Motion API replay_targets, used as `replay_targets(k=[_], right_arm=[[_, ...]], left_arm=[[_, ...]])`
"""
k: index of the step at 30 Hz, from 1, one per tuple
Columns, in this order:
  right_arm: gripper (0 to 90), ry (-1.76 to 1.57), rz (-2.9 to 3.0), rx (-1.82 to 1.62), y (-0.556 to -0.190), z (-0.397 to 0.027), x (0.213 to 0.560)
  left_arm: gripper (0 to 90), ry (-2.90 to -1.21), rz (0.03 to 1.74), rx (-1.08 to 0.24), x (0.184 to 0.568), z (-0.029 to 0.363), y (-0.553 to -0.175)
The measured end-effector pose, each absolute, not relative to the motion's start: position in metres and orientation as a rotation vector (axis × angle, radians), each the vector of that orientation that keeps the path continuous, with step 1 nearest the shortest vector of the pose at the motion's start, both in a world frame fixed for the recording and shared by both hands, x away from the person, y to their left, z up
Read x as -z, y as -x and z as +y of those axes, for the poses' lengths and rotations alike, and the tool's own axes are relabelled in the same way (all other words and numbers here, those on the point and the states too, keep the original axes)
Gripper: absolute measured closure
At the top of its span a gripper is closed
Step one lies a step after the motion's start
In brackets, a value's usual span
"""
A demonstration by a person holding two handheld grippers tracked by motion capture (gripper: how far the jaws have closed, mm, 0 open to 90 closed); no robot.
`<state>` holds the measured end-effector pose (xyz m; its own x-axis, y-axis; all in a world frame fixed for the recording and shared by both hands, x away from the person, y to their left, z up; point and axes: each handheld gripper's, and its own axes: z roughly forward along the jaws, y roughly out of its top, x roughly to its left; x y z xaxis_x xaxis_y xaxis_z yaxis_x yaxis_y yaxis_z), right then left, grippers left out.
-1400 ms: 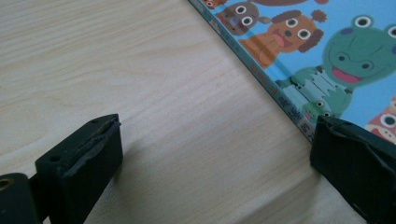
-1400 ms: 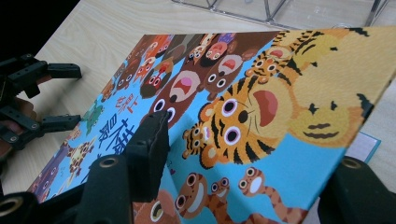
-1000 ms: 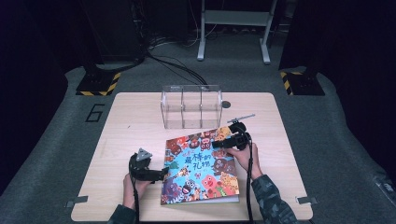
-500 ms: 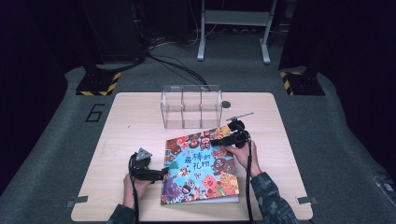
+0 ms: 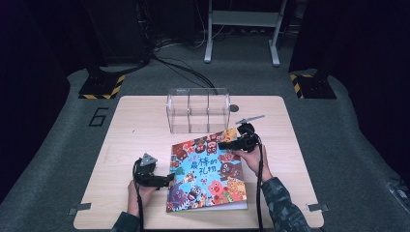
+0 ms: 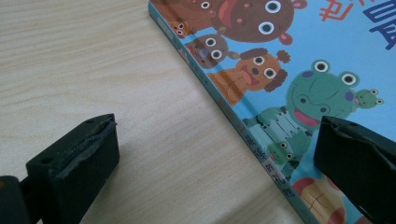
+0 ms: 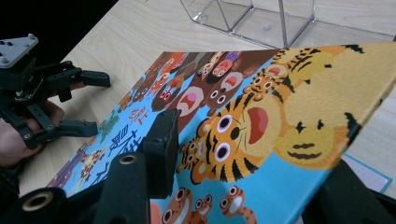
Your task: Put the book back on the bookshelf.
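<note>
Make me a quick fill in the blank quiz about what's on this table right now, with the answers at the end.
1. The right gripper has its jaws on the cover of the ____.
2. The left gripper sits at the book's spine with its jaws ____.
3. The clear plastic box behind the book is ____.

Missing words: book; open; empty

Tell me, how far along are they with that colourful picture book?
Early on. The book lies near the middle of the table. In hand: the right gripper has just been closing on the front cover's edge, which it lifts off the pages. The left gripper is open, straddling the spine. Left, by my guess: opening the book fully. The clear box behind holds nothing.
</note>
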<state>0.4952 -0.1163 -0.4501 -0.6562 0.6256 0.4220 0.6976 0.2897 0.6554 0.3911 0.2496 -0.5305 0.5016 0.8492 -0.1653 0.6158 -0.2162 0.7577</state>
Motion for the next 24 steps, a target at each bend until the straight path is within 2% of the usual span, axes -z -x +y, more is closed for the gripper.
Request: replay_targets(k=[12,24], right_arm=[[51.7,1.22,-2.509,1.35,-0.491,-0.115,0.447],[52.2,1.196,-2.549,1.393,-0.484,-0.116,0.446]], left_arm=[[0.6,-1.934,1.198,-0.362,0.531,0.251,-0.392],[0.1,-1.867,1.215,-0.287,0.53,0.259,-0.393]])
